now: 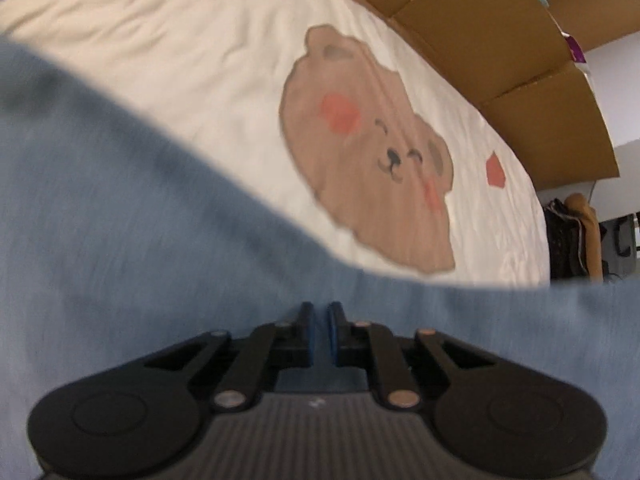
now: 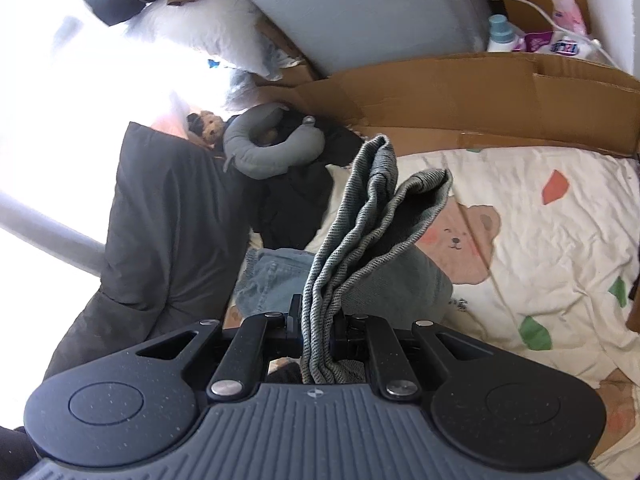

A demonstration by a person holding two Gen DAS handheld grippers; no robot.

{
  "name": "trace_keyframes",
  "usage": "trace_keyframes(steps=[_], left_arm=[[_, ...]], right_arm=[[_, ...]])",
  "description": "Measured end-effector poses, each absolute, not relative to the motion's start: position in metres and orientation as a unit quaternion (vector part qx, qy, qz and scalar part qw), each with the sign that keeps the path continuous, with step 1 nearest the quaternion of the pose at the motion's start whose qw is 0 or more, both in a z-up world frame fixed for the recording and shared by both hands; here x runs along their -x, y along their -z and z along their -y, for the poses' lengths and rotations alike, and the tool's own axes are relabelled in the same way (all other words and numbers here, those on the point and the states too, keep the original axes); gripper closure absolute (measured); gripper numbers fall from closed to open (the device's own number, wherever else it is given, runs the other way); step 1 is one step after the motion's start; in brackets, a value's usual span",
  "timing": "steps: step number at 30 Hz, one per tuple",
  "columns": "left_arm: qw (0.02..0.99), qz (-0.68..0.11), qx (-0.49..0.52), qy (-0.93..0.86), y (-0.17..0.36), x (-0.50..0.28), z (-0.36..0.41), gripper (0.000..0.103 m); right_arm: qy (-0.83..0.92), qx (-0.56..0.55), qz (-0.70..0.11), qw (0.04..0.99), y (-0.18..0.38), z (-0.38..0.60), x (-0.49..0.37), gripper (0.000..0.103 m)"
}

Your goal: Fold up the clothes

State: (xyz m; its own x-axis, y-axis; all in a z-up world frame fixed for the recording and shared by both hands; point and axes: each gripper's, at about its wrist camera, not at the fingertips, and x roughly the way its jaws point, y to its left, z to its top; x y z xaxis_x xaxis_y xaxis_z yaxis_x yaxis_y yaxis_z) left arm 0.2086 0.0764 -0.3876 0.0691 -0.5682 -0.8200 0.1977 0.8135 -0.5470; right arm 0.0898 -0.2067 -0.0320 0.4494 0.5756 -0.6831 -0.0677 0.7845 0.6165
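At the near edge of the left wrist view, the left gripper [image 1: 320,320] is seen with its blue-padded jaws drawn almost together, only a thin slit showing between them. Blue-grey denim [image 1: 132,248] is spread under and around the fingers; whether a layer is pinched in the slit cannot be told. Beyond the cloth's edge, a cream bedsheet [image 1: 180,60] printed with a brown bear is laid out, and brown cardboard [image 1: 500,40] is stood along its far side.

In the right wrist view, the right gripper [image 2: 318,320] is clamped on a bunched fold of grey-blue denim [image 2: 360,232], which is passed between the jaws and raised up and away from them in two ridged flaps. More of the garment is heaped just beyond the fingers on the bedsheet [image 2: 540,240]. To the left, a dark quilt [image 2: 160,220] is draped, with a grey neck pillow [image 2: 256,148] farther off. Cardboard [image 2: 480,92] is propped along the far side.
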Motion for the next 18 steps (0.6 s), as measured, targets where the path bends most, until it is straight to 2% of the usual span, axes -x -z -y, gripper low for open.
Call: trace_keyframes(steps=[1, 18], left_arm=[[0.713, -0.63, 0.151, 0.266, 0.389, -0.202, -0.082, 0.101], [0.678, -0.64, 0.231, 0.279, 0.408, -0.11, -0.167, 0.101]], right_arm=[[-0.201, -0.261, -0.486, 0.81, 0.031, 0.204, -0.09, 0.093], [-0.252, -0.224, -0.482, 0.809, 0.028, 0.157, -0.099, 0.093]])
